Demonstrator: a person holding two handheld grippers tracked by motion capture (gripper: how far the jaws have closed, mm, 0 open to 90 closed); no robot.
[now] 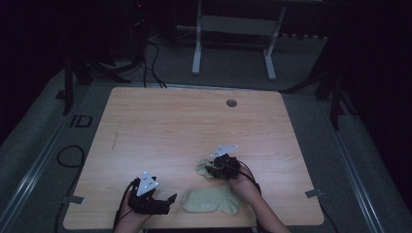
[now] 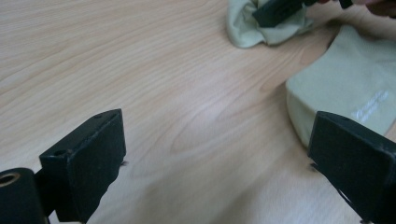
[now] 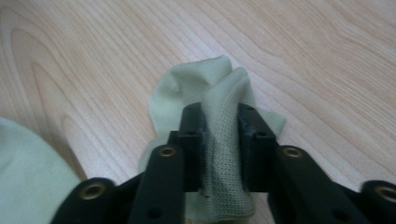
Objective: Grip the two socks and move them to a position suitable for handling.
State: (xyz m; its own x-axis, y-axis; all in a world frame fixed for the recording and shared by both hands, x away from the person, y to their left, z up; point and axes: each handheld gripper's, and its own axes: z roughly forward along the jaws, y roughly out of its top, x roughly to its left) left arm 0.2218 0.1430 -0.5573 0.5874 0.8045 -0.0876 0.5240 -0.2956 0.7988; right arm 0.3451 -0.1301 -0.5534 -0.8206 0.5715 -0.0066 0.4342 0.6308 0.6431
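My right hand-held gripper (image 3: 222, 126) is pinching a fold of the small pale-green sock (image 3: 196, 88). The jaws are nearly together with the knit bunched up between them, pads touching cloth on both sides. That sock is lying crumpled on the tabletop (image 1: 170, 121), right of centre on the near half, and the rest of it is spilling out around and ahead of the jaws. In the high view the same right gripper (image 1: 214, 170) is sitting on that sock (image 1: 204, 168).

The second sock (image 1: 211, 200) is lying flat near the front edge, just nearer than the crumpled one and slightly apart from it. It carries faint pale lettering. In the left gripper view its rounded end (image 2: 345, 93) is showing just past one jaw.

My left hand-held gripper (image 2: 217, 154) is hovering low over bare wood at the near-left, jaws wide apart, nothing between them. In the high view it (image 1: 167, 201) is sitting just left of the flat sock, not touching it.
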